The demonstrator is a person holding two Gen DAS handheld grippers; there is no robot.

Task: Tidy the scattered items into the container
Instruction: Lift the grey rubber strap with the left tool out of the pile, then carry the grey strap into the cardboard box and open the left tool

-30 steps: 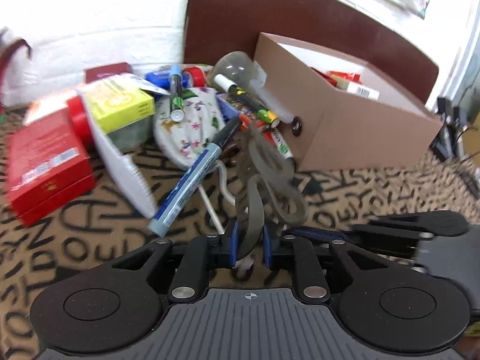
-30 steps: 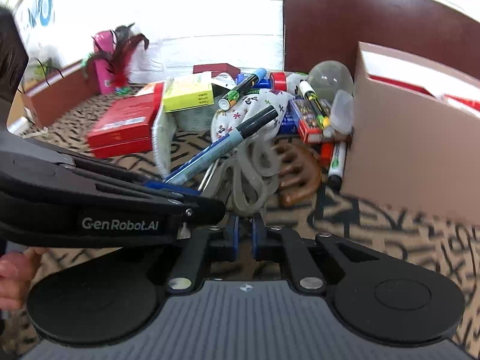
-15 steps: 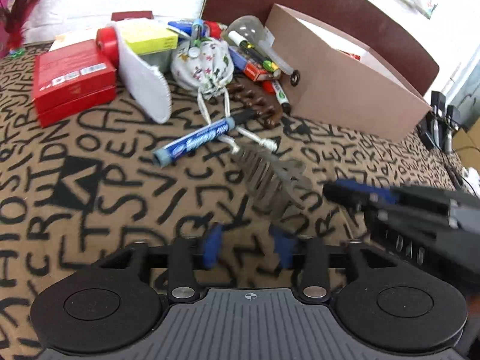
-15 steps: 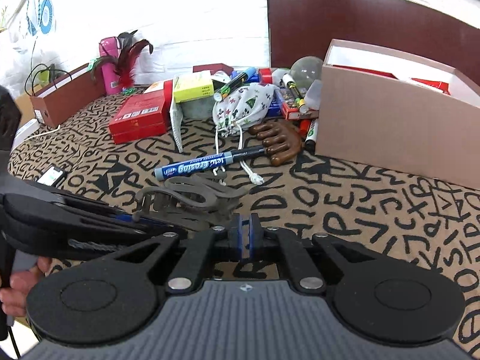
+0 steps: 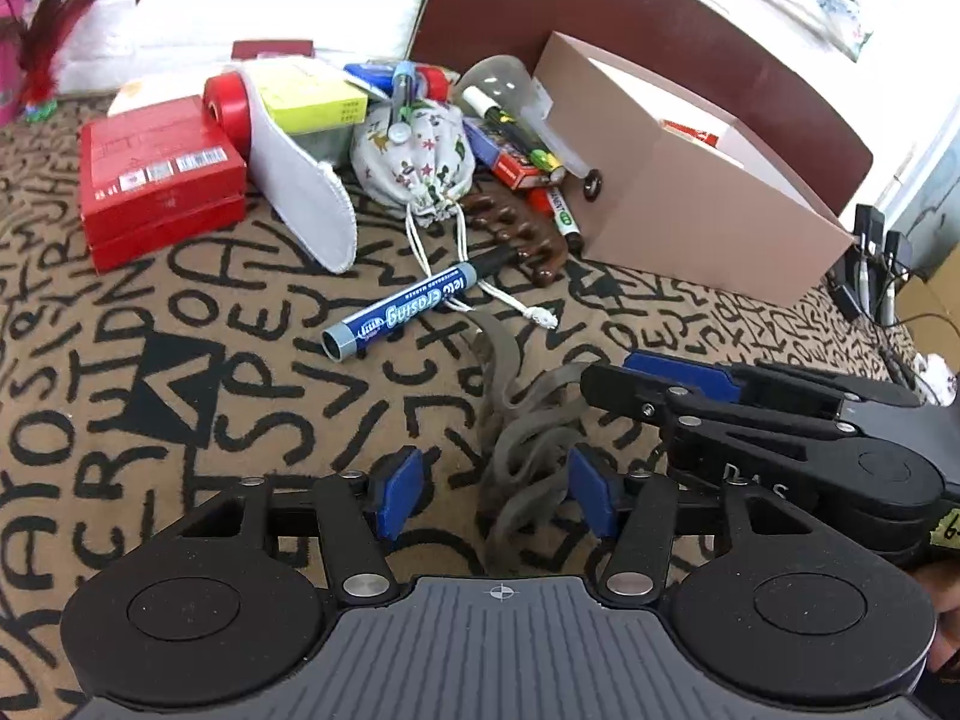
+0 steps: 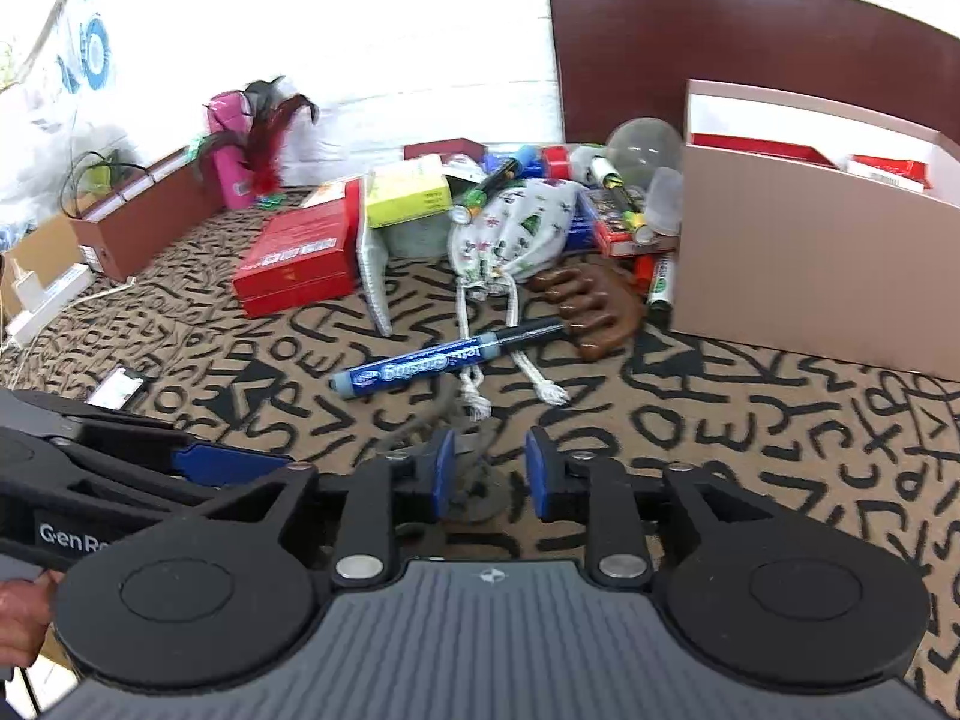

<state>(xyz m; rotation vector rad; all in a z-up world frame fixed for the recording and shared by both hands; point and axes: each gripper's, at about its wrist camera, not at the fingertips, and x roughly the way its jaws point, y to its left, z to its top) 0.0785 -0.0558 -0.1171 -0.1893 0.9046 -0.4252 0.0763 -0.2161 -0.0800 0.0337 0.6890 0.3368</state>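
Observation:
A grey wavy hair clip (image 5: 522, 450) lies on the patterned cloth between the open fingers of my left gripper (image 5: 495, 489); nothing grips it. My right gripper (image 6: 489, 471) is open too, just above the clip's end (image 6: 474, 498), and shows at the right in the left wrist view (image 5: 678, 387). A blue marker (image 5: 414, 309) (image 6: 444, 360), a drawstring pouch (image 5: 420, 162) (image 6: 516, 228) and a brown wooden comb (image 5: 522, 234) (image 6: 594, 312) lie farther off. The tan box (image 5: 690, 210) (image 6: 810, 264) stands at the right, holding red packets.
A red box (image 5: 156, 180) (image 6: 294, 264), a white slipper (image 5: 300, 192), a yellow-green box (image 5: 312, 99), markers (image 5: 516, 138) and a glass bulb (image 6: 642, 147) pile up behind. A dark chair back (image 6: 750, 48) stands behind the box. A brown box (image 6: 144, 216) sits far left.
Both grippers pulled back from the pile with the grey clip, then opened. The clip now lies loose on the cloth between the left fingers.

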